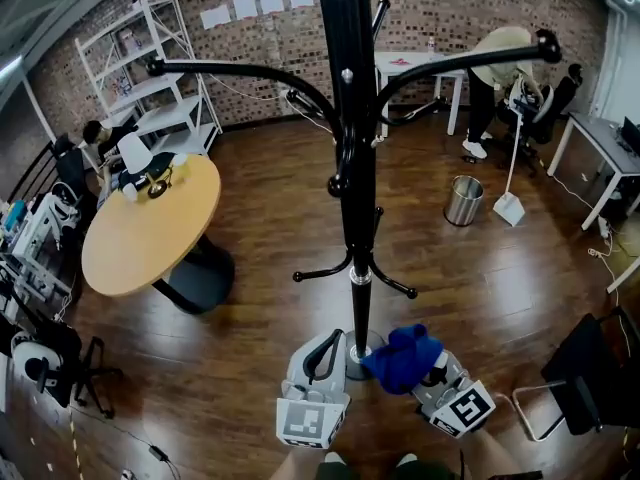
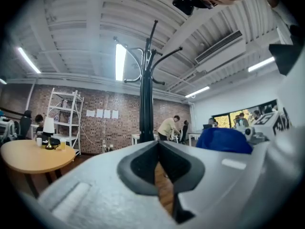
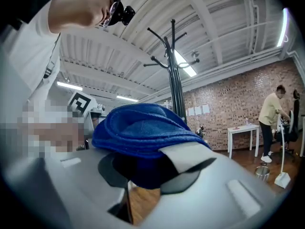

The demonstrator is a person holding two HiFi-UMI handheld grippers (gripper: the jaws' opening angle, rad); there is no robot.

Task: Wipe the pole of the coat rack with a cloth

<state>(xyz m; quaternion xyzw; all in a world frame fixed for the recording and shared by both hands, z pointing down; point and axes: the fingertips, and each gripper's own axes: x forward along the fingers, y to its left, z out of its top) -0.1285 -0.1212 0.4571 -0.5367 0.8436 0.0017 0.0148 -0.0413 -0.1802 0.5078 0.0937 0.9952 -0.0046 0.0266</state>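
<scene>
Near the foot of the coat rack (image 1: 352, 366), low in the head view, the person is holding both tools close above the dark wooden floor (image 1: 260, 218). The right tool (image 3: 152, 168) is pinching a blue cloth (image 1: 403, 358): in the right gripper view the folded cloth is bulging up over the jaws and is filling the space between them. The cloth is sitting just to the right of the black pole (image 1: 355, 168), close to the round base, but I cannot tell if it is touching the pole. The left tool (image 1: 328, 340) is pointing toward the base from the left side. Its jaws are pressing together at the tips and are gripping nothing; only a thin strip of floor is showing between the pads. The pole is standing upright between the two tools and is rising through the middle of the head view, with curved hooks (image 1: 230, 71) spreading out to both sides. To the left, a round wooden bench (image 1: 150, 233) is carrying a white lamp (image 1: 133, 153) and some small things. Behind it a white shelf (image 1: 150, 63) is standing by the brick wall (image 1: 430, 8). Farther right a metal bin (image 1: 463, 200) is standing on the floor, and a person in a light top (image 1: 500, 53) is bending over near the far wall.
</scene>
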